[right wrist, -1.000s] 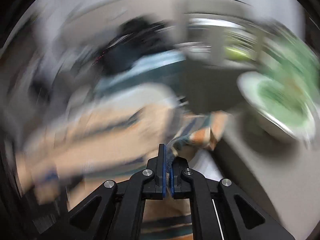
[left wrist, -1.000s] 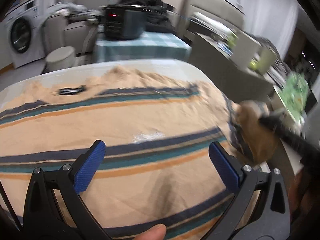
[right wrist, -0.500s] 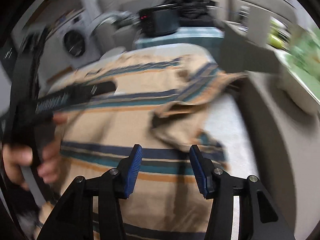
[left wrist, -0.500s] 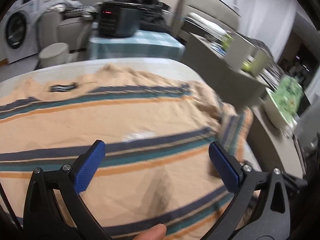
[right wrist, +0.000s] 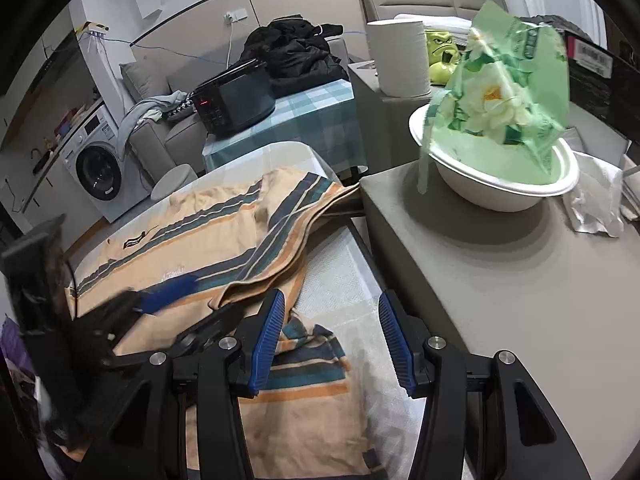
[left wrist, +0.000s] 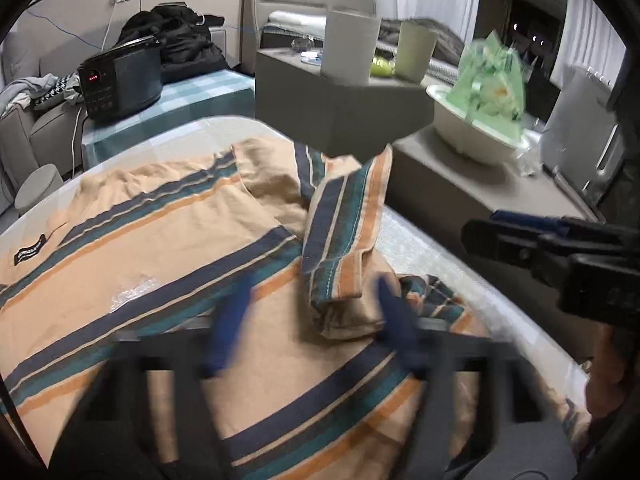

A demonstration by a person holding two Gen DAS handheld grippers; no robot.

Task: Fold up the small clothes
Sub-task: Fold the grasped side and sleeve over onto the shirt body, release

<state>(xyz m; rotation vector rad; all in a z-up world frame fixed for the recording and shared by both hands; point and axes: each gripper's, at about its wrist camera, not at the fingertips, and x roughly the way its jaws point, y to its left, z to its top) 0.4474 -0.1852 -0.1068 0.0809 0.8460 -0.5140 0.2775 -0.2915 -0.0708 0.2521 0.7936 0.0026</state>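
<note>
Striped shirt (left wrist: 168, 240), sleeve between left claw (left wrist: 312, 320)

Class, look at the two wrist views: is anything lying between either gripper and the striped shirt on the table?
Nothing visible is. The left gripper hangs just over the striped shirt beside its folded sleeve; the right gripper is open above the shirt's edge.

The white table (right wrist: 344, 264) carried a striped tan shirt (left wrist: 168, 248) spread flat; its sleeve (left wrist: 340, 236) lay folded back over it.
</note>
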